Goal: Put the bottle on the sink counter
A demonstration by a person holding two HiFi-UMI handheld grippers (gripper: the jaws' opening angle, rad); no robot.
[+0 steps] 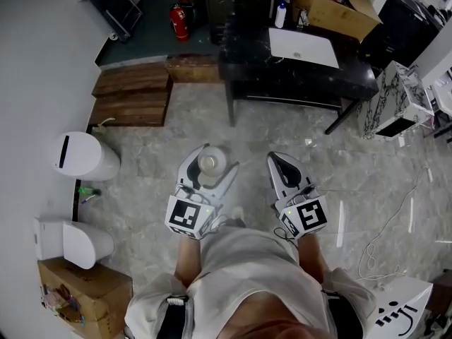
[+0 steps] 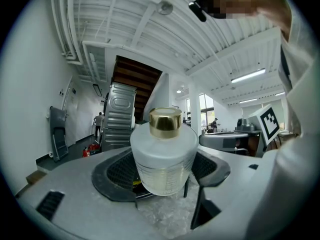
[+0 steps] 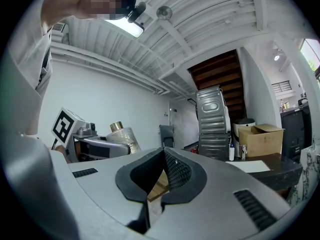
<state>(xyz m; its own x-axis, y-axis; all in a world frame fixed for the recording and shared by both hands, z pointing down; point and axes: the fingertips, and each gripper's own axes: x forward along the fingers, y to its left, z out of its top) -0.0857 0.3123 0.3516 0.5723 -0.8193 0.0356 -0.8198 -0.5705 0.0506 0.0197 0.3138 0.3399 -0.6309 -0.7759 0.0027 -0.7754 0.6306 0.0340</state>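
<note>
Place: an indoor test hall dressed as a mock bathroom, not a home.

Landmark: the black sink counter [image 1: 296, 76], with a white basin [image 1: 304, 46] set in its top.
- Behind it you have an open cardboard box [image 1: 332, 6] and a red fire extinguisher [image 1: 179, 14].
- To its left are wooden steps [image 1: 134, 94].
- Nearer you and further left are a white bin [image 1: 85, 155] and a toilet [image 1: 70, 239].
- To its right, a loose cable [image 1: 367, 249] lies on marble-look floor.
- Overhead there is a ribbed white industrial ceiling [image 2: 165, 34] with a strip light [image 2: 248, 76].
</note>
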